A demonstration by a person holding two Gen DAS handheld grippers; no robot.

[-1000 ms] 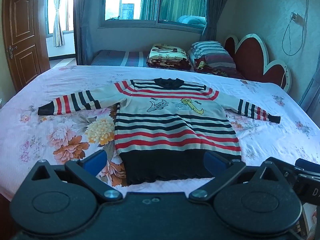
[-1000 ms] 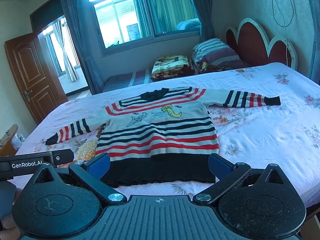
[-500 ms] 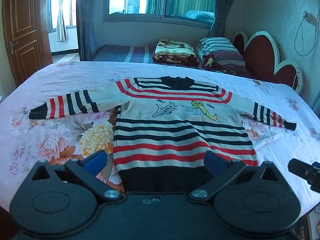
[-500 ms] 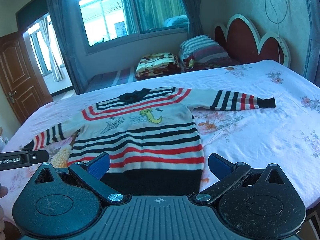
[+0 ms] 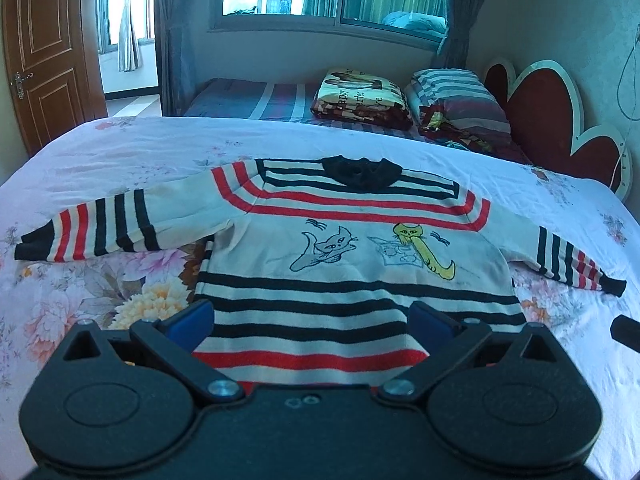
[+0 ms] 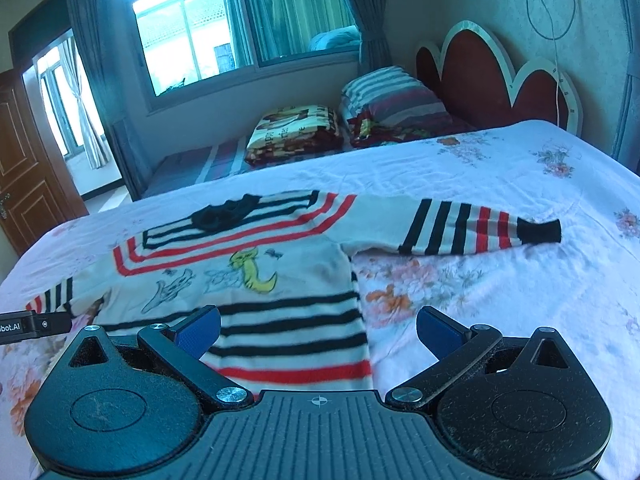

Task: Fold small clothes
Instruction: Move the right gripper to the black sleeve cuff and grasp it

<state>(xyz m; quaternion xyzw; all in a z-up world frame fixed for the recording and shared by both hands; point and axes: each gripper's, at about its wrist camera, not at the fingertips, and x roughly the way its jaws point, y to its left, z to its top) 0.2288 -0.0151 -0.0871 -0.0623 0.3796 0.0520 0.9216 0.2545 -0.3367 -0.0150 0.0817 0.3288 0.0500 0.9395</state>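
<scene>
A small cream sweater (image 5: 352,264) with red and black stripes, a black collar and cat drawings lies flat on the bed, sleeves spread out to both sides. It also shows in the right wrist view (image 6: 256,280). My left gripper (image 5: 311,320) is open and empty above the sweater's lower body. My right gripper (image 6: 318,328) is open and empty over the sweater's right side edge, with its right sleeve (image 6: 460,228) stretched ahead. The hem is hidden under both grippers.
The bed has a pink floral sheet (image 5: 120,152). A folded blanket (image 5: 360,100) and striped pillows (image 5: 460,100) lie at the far side by a red headboard (image 5: 552,120). A wooden door (image 5: 44,48) stands at the left.
Both grippers have moved forward and lower over the sweater, so it looms larger and its hem has slipped out of sight. The right gripper has shifted toward the sweater's right side.
</scene>
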